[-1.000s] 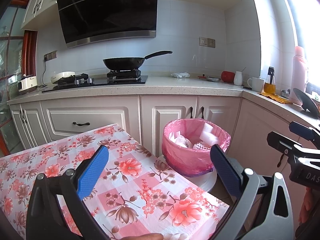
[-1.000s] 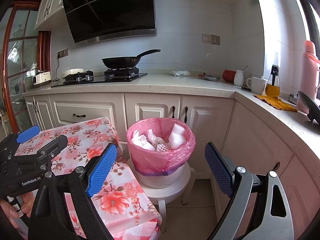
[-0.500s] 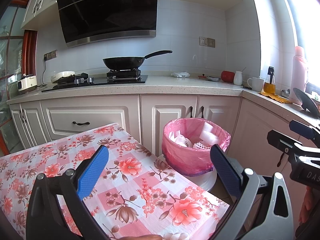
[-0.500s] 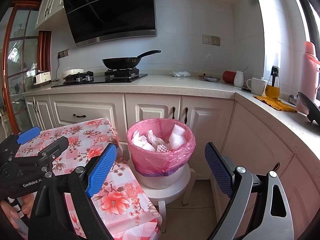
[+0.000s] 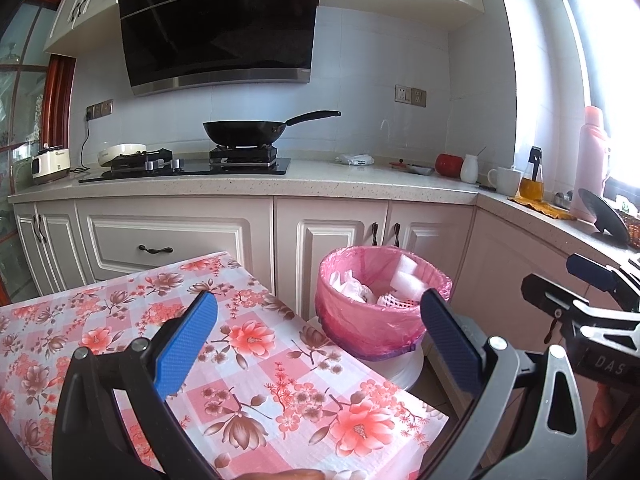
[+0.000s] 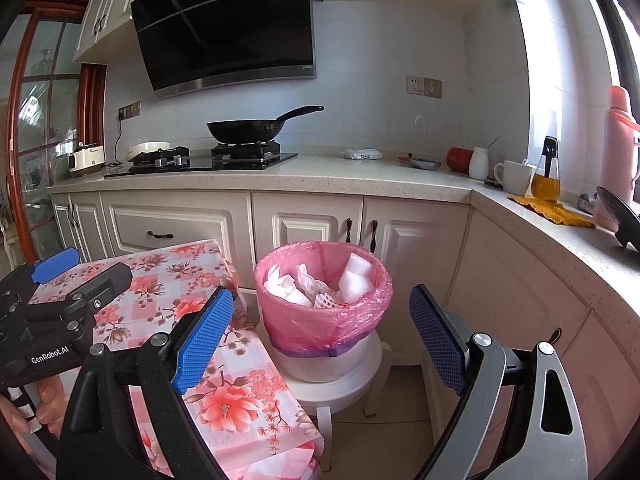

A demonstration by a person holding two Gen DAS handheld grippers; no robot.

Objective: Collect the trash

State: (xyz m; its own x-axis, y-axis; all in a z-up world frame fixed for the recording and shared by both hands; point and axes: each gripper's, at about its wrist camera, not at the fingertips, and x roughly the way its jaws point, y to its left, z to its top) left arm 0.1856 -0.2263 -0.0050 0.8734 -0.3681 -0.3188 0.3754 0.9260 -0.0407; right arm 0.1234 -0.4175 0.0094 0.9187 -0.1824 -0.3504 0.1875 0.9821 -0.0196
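Observation:
A bin lined with a pink bag stands on a white stool beside the table. White crumpled paper and foam pieces lie inside it. My left gripper hovers open over the table's floral cloth, with nothing between its blue pads. My right gripper is open too, held in front of the bin with empty jaws. Each gripper shows at the edge of the other's view, the right one and the left one.
A table with a pink floral cloth sits left of the bin. White cabinets and a counter run behind and along the right. On the counter are a wok, a stove, cups, a pink flask and an oil bottle.

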